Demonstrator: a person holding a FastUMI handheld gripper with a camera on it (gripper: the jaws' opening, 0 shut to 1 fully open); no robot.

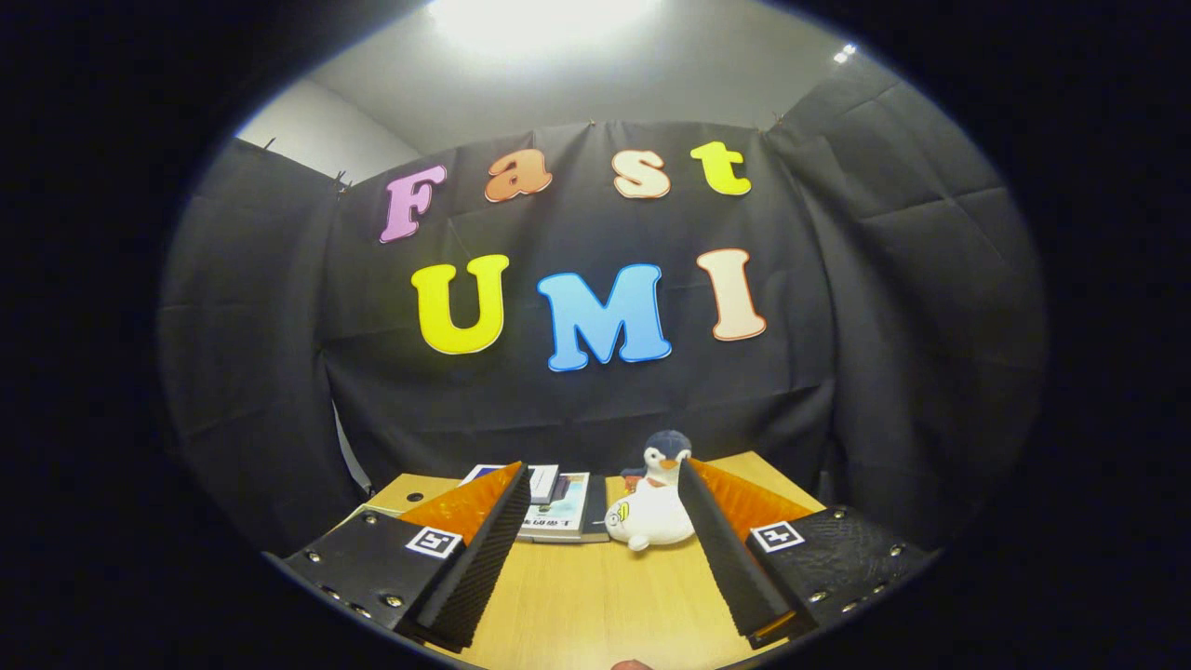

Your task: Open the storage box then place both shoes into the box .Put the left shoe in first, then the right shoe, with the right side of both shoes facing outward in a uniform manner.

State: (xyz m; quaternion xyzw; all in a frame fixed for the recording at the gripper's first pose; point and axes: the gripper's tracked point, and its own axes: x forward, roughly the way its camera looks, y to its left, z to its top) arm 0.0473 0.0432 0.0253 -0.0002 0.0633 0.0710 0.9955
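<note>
Gripper (pixel 603 484) sitting in lower centre of frame, fingers (pixel 484 549) spread wide, grasping nothing. Light wooden table (pixel 595 605) lying beneath and between fingers. White plush penguin with dark blue head (pixel 651 510) standing just ahead of right finger, near table's far edge. Flat stack of books (pixel 558 507) lying beyond left finger, beside penguin. Storage box and shoes: location cannot be told.

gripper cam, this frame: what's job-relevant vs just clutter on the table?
Job-relevant:
- gripper, fingers open and apart, nothing between them

Clutter:
- white plush penguin with dark cap, just ahead, by the right finger
- stack of flat printed books, beyond the left finger
- light wooden table
</note>
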